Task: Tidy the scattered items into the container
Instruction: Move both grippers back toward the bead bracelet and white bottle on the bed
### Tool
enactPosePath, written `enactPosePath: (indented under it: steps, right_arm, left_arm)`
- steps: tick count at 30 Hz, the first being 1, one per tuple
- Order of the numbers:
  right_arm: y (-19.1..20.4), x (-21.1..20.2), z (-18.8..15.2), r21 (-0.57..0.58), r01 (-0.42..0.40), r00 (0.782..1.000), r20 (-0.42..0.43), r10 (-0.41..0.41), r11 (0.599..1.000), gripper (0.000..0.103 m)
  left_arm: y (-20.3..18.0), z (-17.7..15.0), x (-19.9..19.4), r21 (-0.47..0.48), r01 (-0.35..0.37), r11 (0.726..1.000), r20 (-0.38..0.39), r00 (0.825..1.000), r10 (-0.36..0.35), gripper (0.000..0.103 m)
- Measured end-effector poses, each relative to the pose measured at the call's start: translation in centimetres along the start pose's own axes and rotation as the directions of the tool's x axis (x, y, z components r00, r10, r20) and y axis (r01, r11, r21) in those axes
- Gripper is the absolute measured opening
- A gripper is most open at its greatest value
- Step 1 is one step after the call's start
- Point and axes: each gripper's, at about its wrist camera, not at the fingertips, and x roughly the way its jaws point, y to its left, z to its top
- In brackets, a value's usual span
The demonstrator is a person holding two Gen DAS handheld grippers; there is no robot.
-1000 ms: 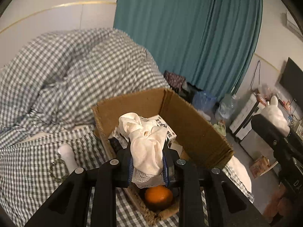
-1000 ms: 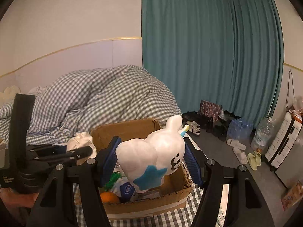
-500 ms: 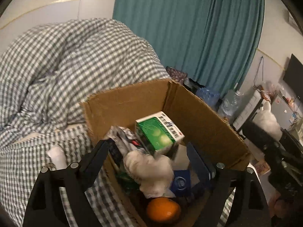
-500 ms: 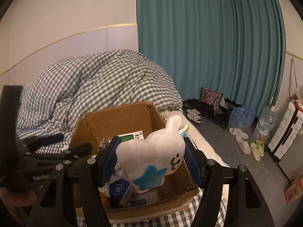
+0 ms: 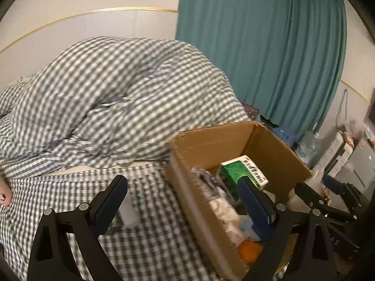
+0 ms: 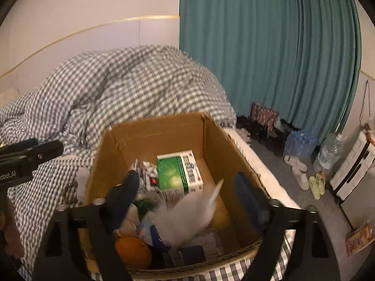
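Risk is concentrated at the cardboard box [image 6: 161,131], which sits on the checked bedding [image 5: 145,241] close to the mattress edge. The right gripper [image 6: 187,201] is spread wide and grasps nothing; a blurred white plush toy [image 6: 187,215] is seen between its fingers, inside the box, above an orange [image 6: 133,252] and beside a green carton [image 6: 179,175]. The toy may settle high on the pile and roll out if the box is nudged. The left gripper [image 5: 182,203] is likewise released and empty, straddling the box's near wall; that wall may be caught and the box tipped. A small white item [image 5: 129,213] remains on the bedding, too blurred to identify.
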Motion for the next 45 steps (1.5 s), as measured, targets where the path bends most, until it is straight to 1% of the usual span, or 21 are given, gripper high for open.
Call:
enactPosePath:
  steps: [8,12,13,16,20,24,27,31,33,34,37,40,45]
  right_arm:
    - [3.9,-3.3,1.8,-0.025,-0.018,0.997,0.068,0.02,1.0,0.089]
    - [6.2,-4.8,2.3,-0.043,-0.044,0.995,0.09,0.048,0.998,0.092]
    - [7.2,-5.4,2.4,-0.057,-0.05,0.993,0.101,0.056,0.997,0.092]
    - [9.2,-6.7,2.7,-0.088,-0.056,0.989,0.131,0.068,0.994,0.095]
    - [11.5,-7.7,2.9,-0.118,-0.074,0.983,0.159,0.092,0.99,0.098]
    - [13.9,-7.8,2.7,-0.16,-0.09,0.981,0.155,0.116,0.983,0.099]
    - [15.8,-7.2,2.2,-0.208,-0.112,0.981,0.13,0.141,0.972,0.099]
    - [18.0,-5.8,1.2,-0.266,-0.118,0.983,0.102,0.149,0.957,0.099]
    - [19.0,-4.6,0.6,-0.288,-0.136,0.985,0.064,0.161,0.948,0.099]
    - [19.7,-3.8,0.2,-0.304,-0.152,0.985,0.03,0.168,0.941,0.099]
    - [21.1,-1.9,-0.6,-0.336,-0.166,0.984,-0.002,0.176,0.927,0.099]
    - [22.0,-0.1,-1.7,-0.347,-0.196,0.98,-0.035,0.196,0.917,0.099]
    - [22.7,2.9,-3.6,-0.336,-0.232,0.973,-0.093,0.213,0.913,0.099]
  left_arm:
    - [5.2,0.0,-3.7,-0.064,-0.05,0.997,0.03,0.998,0.052,0.097]
    - [7.9,-0.2,-5.9,-0.082,-0.087,0.993,0.042,0.995,0.091,0.097]
    - [8.6,-0.4,-6.5,-0.087,-0.097,0.992,0.047,0.994,0.101,0.097]
    - [10.9,-0.7,-8.5,-0.108,-0.134,0.985,0.069,0.987,0.142,0.103]
    - [14.4,-1.1,-10.7,-0.146,-0.181,0.973,0.087,0.977,0.194,0.103]
    - [17.0,-1.6,-11.4,-0.167,-0.215,0.962,0.07,0.971,0.229,0.103]
    - [18.3,-2.7,-11.0,-0.152,-0.232,0.961,0.036,0.97,0.24,0.103]
    - [19.4,-4.4,-9.4,-0.134,-0.245,0.96,-0.019,0.969,0.244,0.103]
    - [19.8,-5.2,-8.2,-0.134,-0.24,0.961,-0.047,0.971,0.236,0.103]
    - [20.1,-5.5,-7.5,-0.132,-0.239,0.962,-0.061,0.971,0.233,0.103]
    - [20.3,-6.4,-5.9,-0.116,-0.237,0.964,-0.089,0.97,0.228,0.103]
    - [20.7,-7.1,-4.0,-0.101,-0.23,0.968,-0.115,0.969,0.218,0.103]
    - [21.6,-8.4,-0.3,-0.089,-0.221,0.971,-0.165,0.965,0.205,0.103]
